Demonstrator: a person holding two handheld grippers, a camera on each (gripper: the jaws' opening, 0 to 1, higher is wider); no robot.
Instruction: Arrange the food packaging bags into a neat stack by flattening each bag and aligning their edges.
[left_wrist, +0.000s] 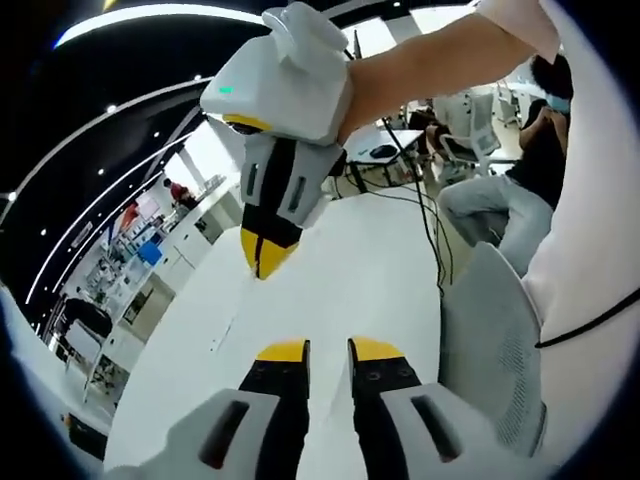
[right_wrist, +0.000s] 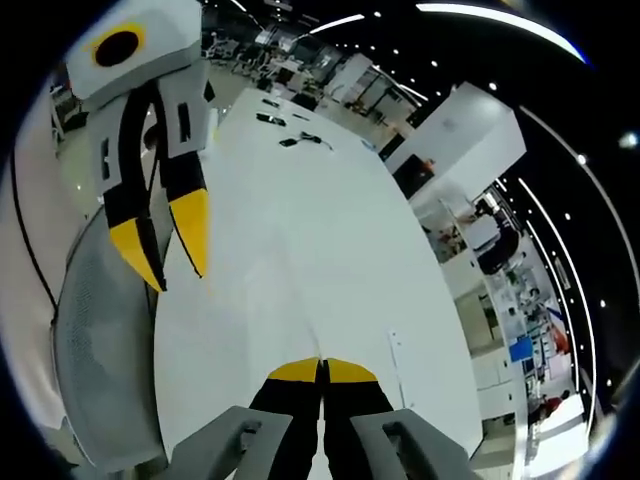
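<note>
- So, both tools hung over the long white table (left_wrist: 350, 260), with a grey mesh chair back (left_wrist: 495, 350) just beside its edge.
- The left gripper (left_wrist: 330, 350) had its yellow-tipped jaws spread a little, with a clear gap between them and nothing in it.
- The right gripper (right_wrist: 322, 370) had its jaws pressed together tip to tip, pinching nothing. It also poked into the left gripper view from above, closed the same way.
- As for the food packaging bags, we honestly couldn't tell where they lay from these two views. That also meant no call on which way they pointed or how their long axis ran.
- Our guess on handling, going by the task alone, was thin film: light, floppy, crinkly and a bit slippery, and it would trap air.
- We figured a pinch at a sealed edge or corner was the safest hold. After that we'd press flat with closed jaws and nudge the edges into line.
</note>
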